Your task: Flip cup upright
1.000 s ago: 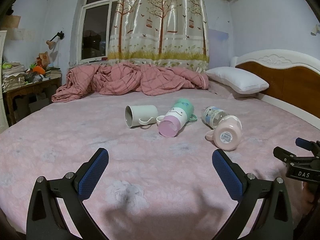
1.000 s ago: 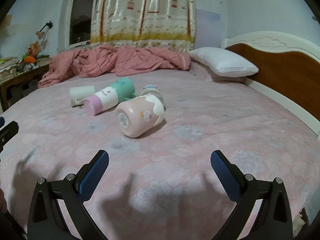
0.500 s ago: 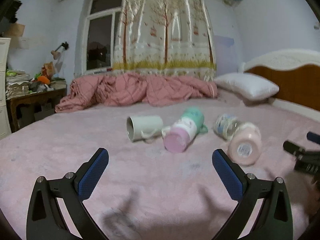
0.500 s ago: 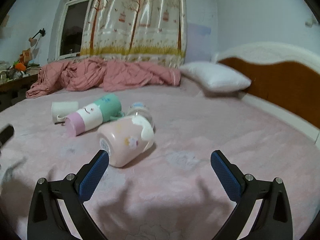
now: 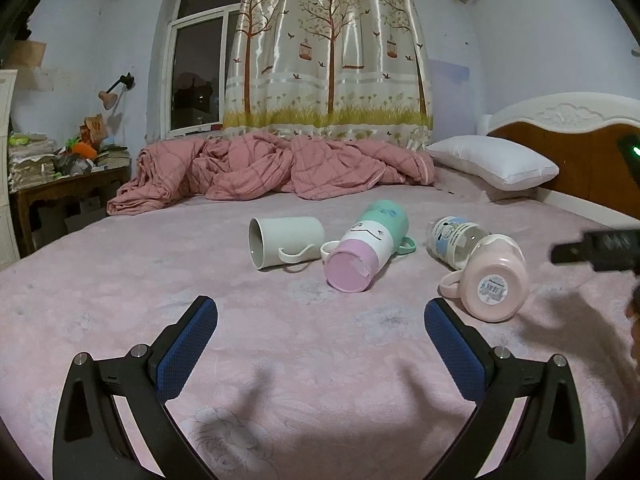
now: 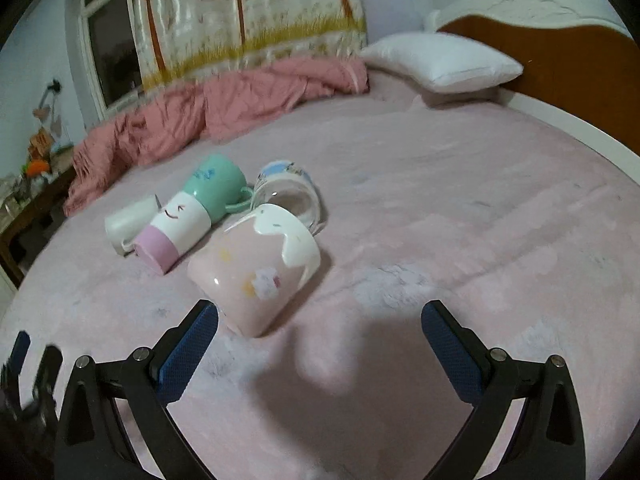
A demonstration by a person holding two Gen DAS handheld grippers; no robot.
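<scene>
Several cups lie on their sides on the pink bed (image 5: 120,300). A white mug (image 5: 286,242) lies at the left, then a tall pink, white and green cup (image 5: 366,246), a clear glass cup with a blue print (image 5: 456,240), and a pale pink mug (image 5: 494,278) with its base toward me. In the right wrist view the pale pink mug (image 6: 256,276) lies just ahead of my right gripper (image 6: 318,344), near its left finger. My left gripper (image 5: 320,344) is open and empty, short of the cups. Both grippers hold nothing.
A crumpled pink quilt (image 5: 272,168) lies across the far side of the bed. A white pillow (image 5: 494,162) rests by the wooden headboard (image 5: 576,160) at the right. A cluttered side table (image 5: 60,176) stands at the left. The right gripper's body (image 5: 596,246) shows at the right edge.
My right gripper has moved in close to the pale pink mug and tilted downward. My left gripper has edged closer to the cups. Both stay open.
</scene>
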